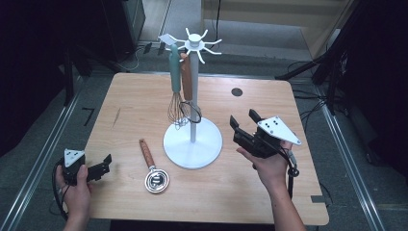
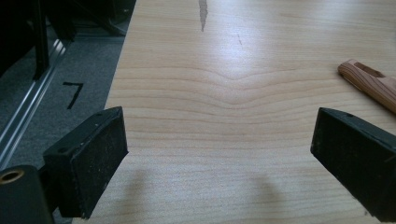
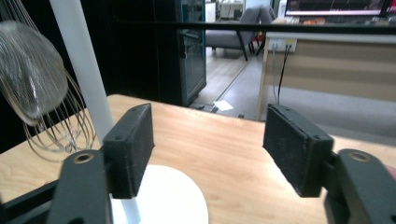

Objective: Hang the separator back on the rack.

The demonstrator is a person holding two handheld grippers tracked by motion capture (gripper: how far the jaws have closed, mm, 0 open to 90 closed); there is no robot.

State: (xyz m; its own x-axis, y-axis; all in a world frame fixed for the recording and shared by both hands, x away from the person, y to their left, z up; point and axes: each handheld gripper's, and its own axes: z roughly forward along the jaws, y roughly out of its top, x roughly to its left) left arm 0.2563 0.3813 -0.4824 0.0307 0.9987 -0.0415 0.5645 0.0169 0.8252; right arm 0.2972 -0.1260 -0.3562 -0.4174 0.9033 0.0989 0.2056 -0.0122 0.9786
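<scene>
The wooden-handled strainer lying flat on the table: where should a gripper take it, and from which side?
Probably the wooden handle of the strainer, from above, jaws across its width: it lies flat, straight and narrow, with bare table on both sides. The open left gripper is nearest.

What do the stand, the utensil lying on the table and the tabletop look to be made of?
Stand: smooth matte white, probably painted metal or plastic; the look leaves it open.
Lying utensil: reddish-brown handle with visible grain, likely wood; its round head is shiny and reflective, apparently steel.
Tabletop: pale wood grain with a soft sheen, wood or laminate.
</scene>
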